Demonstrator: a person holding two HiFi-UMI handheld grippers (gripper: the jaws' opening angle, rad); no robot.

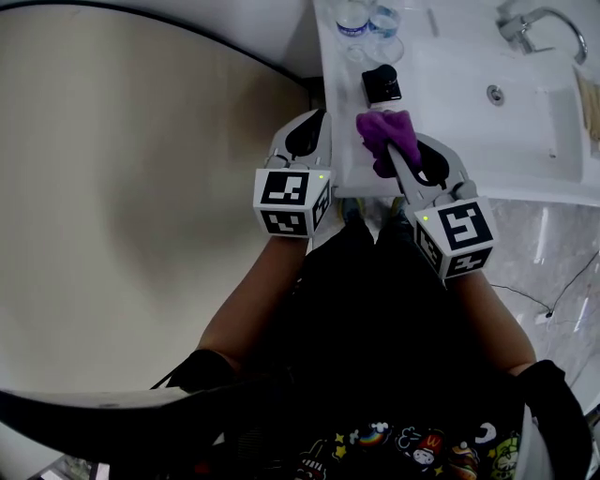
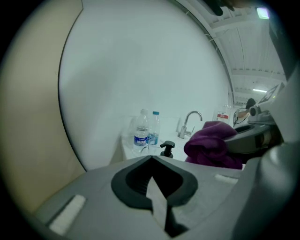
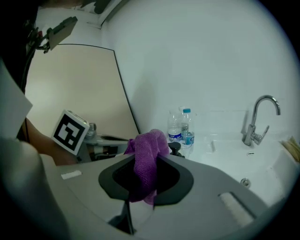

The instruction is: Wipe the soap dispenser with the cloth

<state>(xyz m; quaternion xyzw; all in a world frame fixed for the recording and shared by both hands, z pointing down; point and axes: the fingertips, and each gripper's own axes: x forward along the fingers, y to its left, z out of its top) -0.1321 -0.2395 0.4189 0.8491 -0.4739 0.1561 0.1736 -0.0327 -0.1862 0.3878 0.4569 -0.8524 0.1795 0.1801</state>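
Soap dispenser [image 1: 382,83], black, stands on the white worktop [image 1: 441,103], left of the sink basin [image 1: 525,103] and nearer than two water bottles [image 1: 368,23]. Chrome faucet [image 1: 525,23] at far right. Beige panel [image 1: 141,141] fills the left; marbled floor [image 1: 553,253] at right. Both bare forearms reach forward from the body, marker cubes up, tools side by side at the worktop's near edge. Left tongs [image 1: 319,117] are closed on nothing, at the near-left corner. Right tongs [image 1: 398,164] are clamped on the purple cloth [image 1: 387,136], which bunches up above the tips, just on the near side of the dispenser, with a small gap showing between them in the head view.
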